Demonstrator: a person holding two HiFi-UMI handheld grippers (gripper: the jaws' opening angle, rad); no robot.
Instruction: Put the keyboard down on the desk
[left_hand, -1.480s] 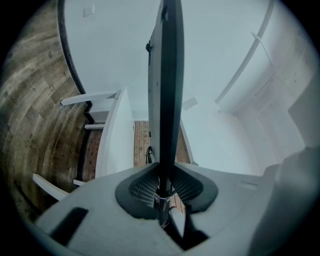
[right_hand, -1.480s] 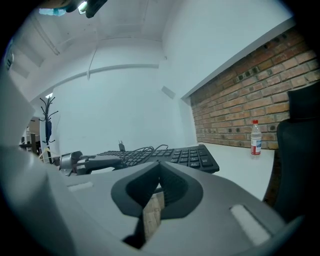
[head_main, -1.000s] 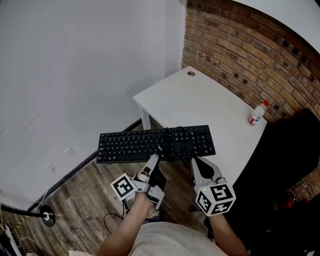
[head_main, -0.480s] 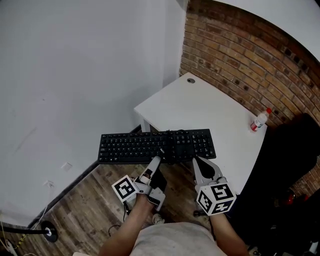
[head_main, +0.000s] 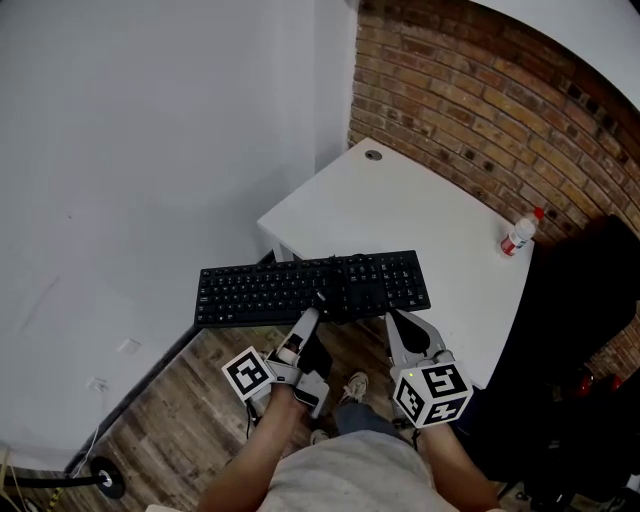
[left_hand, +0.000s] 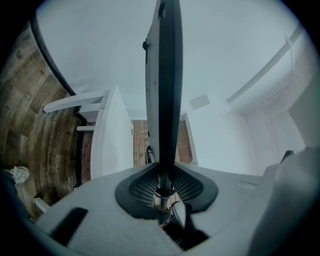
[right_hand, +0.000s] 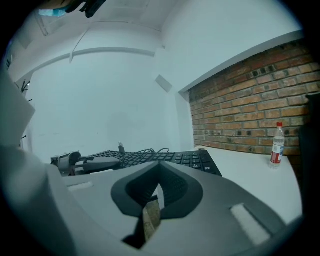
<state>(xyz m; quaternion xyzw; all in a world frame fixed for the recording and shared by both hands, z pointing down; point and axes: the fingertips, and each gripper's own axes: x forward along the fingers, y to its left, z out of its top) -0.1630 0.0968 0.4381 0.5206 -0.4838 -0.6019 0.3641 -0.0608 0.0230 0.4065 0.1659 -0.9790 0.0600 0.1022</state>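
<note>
Black slab-shaped plastic keyboard (head_main: 312, 287) hangs level, its right end over the white tabletop (head_main: 400, 200). Left gripper (head_main: 312, 316) fingers clamp its near edge; right gripper (head_main: 396, 322) fingers are closed, empty, tucked beneath. It looks stiff, light and long, so hold near the middle or it tips.

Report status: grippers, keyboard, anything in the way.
Left gripper shut on keyboard. Right gripper: fingers together at its near edge. Keyboard in air, not yet on desk. Bottle by wall, clear.

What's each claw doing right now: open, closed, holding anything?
left claw: closed on the black flat plastic keyboard, at its near edge.
right claw: closed, nothing between its jaws; tip by the keyboard's near edge.
</note>
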